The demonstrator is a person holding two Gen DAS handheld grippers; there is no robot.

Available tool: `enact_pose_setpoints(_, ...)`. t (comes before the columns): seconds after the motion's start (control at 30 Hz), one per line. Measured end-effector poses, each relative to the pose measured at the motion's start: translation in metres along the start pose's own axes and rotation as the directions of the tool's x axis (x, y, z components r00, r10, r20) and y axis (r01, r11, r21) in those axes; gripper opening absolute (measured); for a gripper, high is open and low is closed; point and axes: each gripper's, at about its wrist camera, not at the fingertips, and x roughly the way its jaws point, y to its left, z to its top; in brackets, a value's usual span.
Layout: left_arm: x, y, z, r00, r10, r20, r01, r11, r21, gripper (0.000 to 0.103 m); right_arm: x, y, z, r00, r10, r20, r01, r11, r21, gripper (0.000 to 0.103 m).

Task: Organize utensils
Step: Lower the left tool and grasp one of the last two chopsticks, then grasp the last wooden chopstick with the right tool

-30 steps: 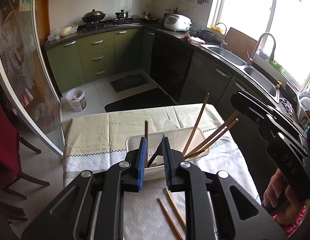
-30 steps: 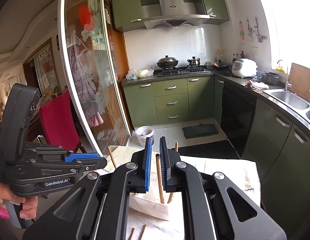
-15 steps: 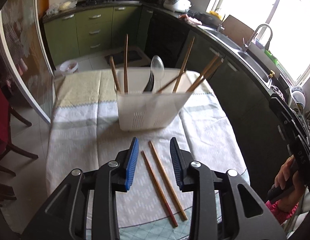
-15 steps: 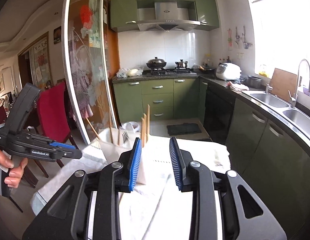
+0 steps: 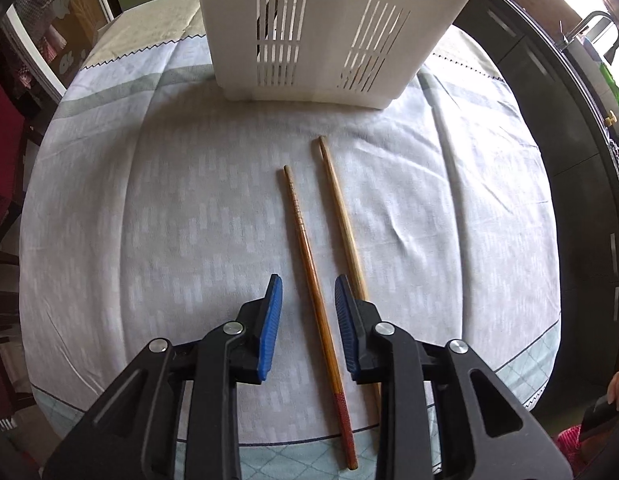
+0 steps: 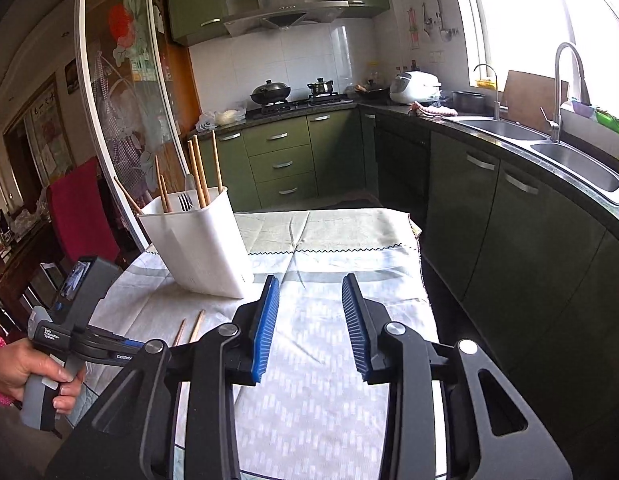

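Note:
Two chopsticks lie side by side on the tablecloth: a dark one with a red end and a lighter one. My left gripper is open, low over the cloth, its jaws on either side of the dark chopstick. The lighter one lies just outside the right finger. A white slotted utensil holder stands beyond them; in the right wrist view the holder has several chopsticks, a fork and a spoon in it. My right gripper is open and empty above the cloth, right of the holder.
The table has a pale patterned cloth; its right edge drops toward dark kitchen cabinets. A sink counter runs along the right. A red chair and a glass door stand at the left.
My left gripper has dropped down close to the table, over the dark chopstick. My right gripper has opened, let go of a chopstick now in the holder, and drawn back to the right.

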Motion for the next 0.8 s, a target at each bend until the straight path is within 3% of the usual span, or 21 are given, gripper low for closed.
enact_pose_setpoints(0.33,0.007,-0.004,-0.002,0.999,0.036,-0.011,-0.036,0.999,0.041,0.007,0.015,0.030,0.004,0.999,0.038,-0.031,-0.040,0.998,-0.051,0.033)
enact_pose_setpoints(0.47,0.001,0.026,-0.004,0.999,0.040,-0.019,-0.039,0.999,0.030,0.007,0.036,0.048,0.002,0.993,0.053,-0.105,-0.063,0.993,-0.101,0.033)
enact_pose_setpoints(0.6,-0.003,0.063,-0.003,0.998,0.063,-0.011,-0.063,0.998,-0.017,0.007,0.077,0.081,-0.013,0.965,0.109,-0.239,-0.144,0.980,-0.136,0.033)
enact_pose_setpoints(0.73,-0.005,0.090,-0.002,0.999,0.050,-0.011,-0.051,0.998,-0.047,0.007,0.127,0.119,-0.038,0.909,0.164,-0.384,-0.235,0.961,-0.147,0.033)
enact_pose_setpoints(0.8,-0.006,0.093,-0.003,0.999,0.044,-0.009,-0.044,0.998,-0.047,0.007,0.146,0.138,-0.050,0.890,0.152,-0.430,-0.247,0.953,-0.174,0.033)
